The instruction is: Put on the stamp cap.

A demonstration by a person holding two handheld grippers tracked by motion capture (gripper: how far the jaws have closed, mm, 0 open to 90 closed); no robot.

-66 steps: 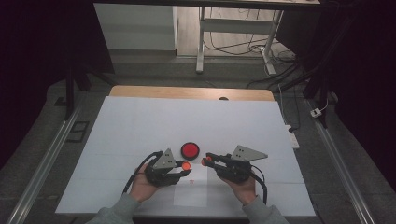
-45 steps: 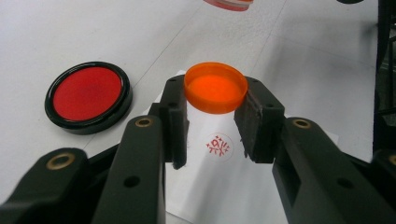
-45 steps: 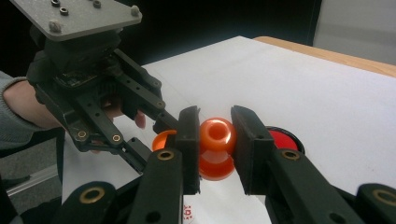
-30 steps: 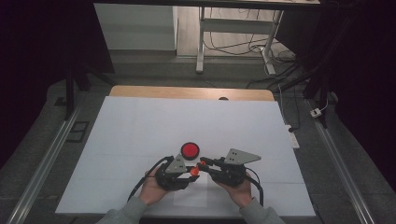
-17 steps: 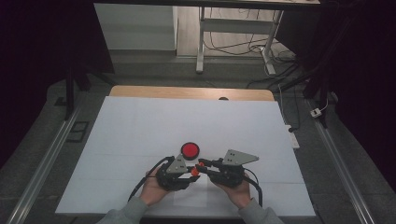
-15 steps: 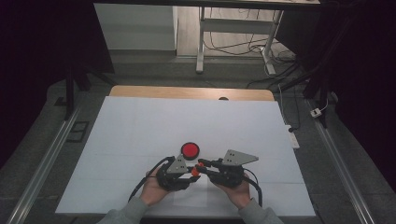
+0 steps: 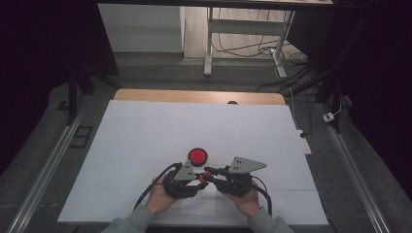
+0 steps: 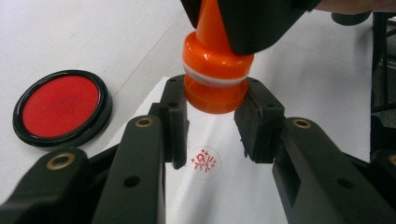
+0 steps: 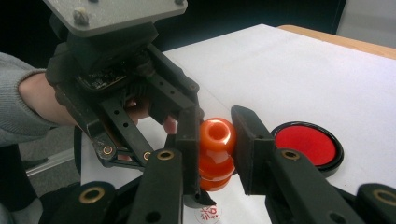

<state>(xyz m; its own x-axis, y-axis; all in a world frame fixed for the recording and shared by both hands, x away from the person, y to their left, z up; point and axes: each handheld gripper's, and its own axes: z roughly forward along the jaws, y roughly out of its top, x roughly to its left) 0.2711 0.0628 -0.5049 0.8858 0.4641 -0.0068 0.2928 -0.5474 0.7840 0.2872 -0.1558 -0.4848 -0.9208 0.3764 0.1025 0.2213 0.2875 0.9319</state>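
Jaws of both grippers close on one glossy orange stamp (image 8: 215,77), a rounded plastic piece with a bulbous base, a thin white band and a narrower neck. The left gripper (image 8: 212,122) has its black, matte pads pressed against the base from either side, while the right gripper (image 9: 215,140) clamps the rounded top, whose end shows a small dimple. The stamp hangs just above a sheet of white paper (image 8: 224,186), not touching it. Directly beneath, on the paper, sits a small round red imprint (image 8: 204,162) with fine strokes inside a thin ring.

Just beside the grippers lies a shallow round ink pad (image 7: 197,156): a black plastic rim around a flat, slightly mottled red surface, lid off. In the high view both hands meet near the front edge of the counter (image 7: 145,141), which is covered in smooth white sheeting with a strip of pale wood showing along its far side. Grey sleeves enter from the bottom, and each gripper carries a grey three-cornered plate on top.
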